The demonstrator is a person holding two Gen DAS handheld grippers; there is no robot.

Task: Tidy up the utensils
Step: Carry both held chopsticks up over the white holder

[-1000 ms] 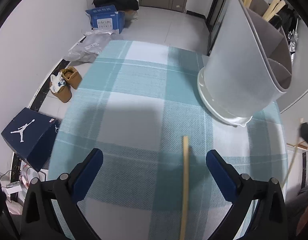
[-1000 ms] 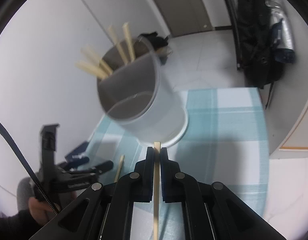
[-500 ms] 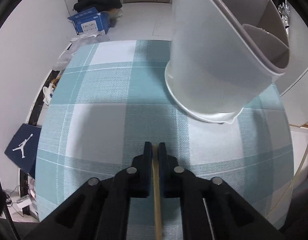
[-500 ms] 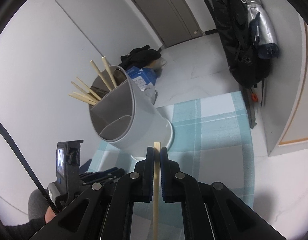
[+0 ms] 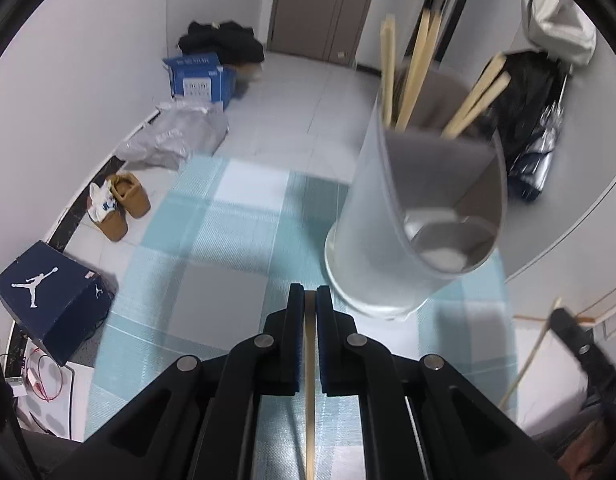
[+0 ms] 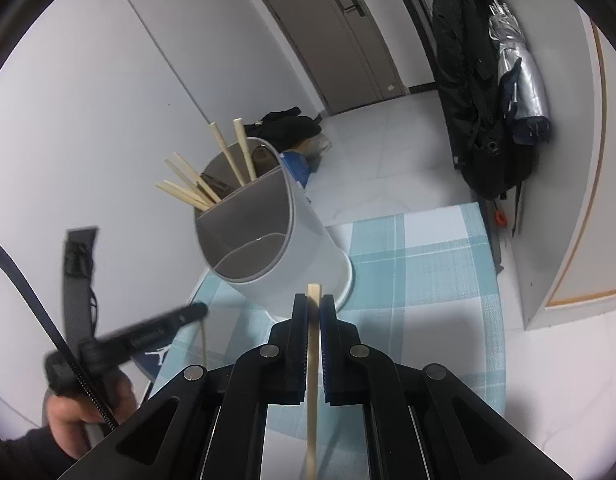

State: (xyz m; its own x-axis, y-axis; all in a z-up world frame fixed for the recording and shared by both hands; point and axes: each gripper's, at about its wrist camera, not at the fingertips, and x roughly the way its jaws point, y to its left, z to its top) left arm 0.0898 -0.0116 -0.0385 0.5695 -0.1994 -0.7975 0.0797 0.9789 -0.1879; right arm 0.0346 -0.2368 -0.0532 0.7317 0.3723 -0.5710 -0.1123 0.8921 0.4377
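The checked table (image 5: 211,240) spreads under me. My grey utensil holder (image 6: 291,256) stands on it at twelve o'clock, chopsticks (image 6: 187,196) bundled in its far compartment. My left gripper (image 5: 309,300) is clamped on one chopstick (image 5: 309,380); my right gripper (image 6: 314,304) pinches another chopstick (image 6: 312,360), tip toward the holder.

Pale bare-wood chopstick (image 5: 309,344) between matt black plastic fingers (image 5: 292,332) with blue pads, smooth matt grey plastic holder (image 6: 275,240) at twelve o'clock, woven plaid cloth (image 6: 428,264) finely ribbed, glossy floor tiles (image 5: 308,100)
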